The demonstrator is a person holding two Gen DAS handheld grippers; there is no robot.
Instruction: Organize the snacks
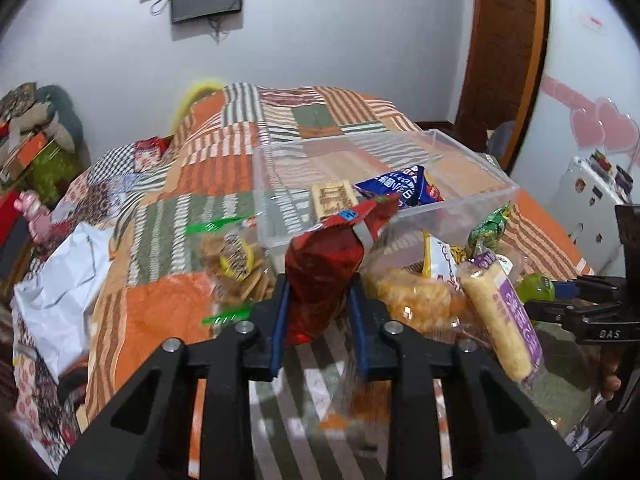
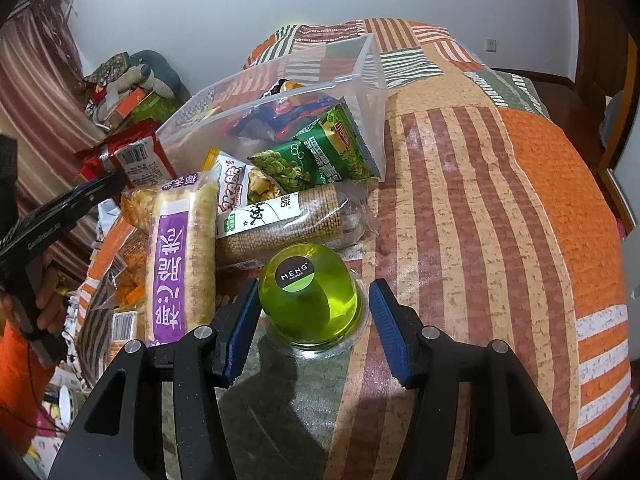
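My left gripper (image 1: 320,312) is shut on a red snack bag (image 1: 324,264) and holds it above the quilt, just short of the clear plastic box (image 1: 472,200). The box holds a blue packet (image 1: 404,186) and a biscuit pack (image 1: 334,198). My right gripper (image 2: 314,330) is open, its fingers on either side of a green jelly cup (image 2: 308,300) that stands on the quilt, not touching it. The red bag (image 2: 136,158) and the clear box (image 2: 360,80) also show in the right wrist view.
Loose snacks lie on the patchwork quilt (image 2: 500,200): a purple-labelled roll (image 2: 180,252), a cracker sleeve (image 2: 288,220), green pea packets (image 2: 316,156), a yellow chip bag (image 1: 416,296), a bag of round crackers (image 1: 240,268). A white bag (image 1: 60,280) lies left.
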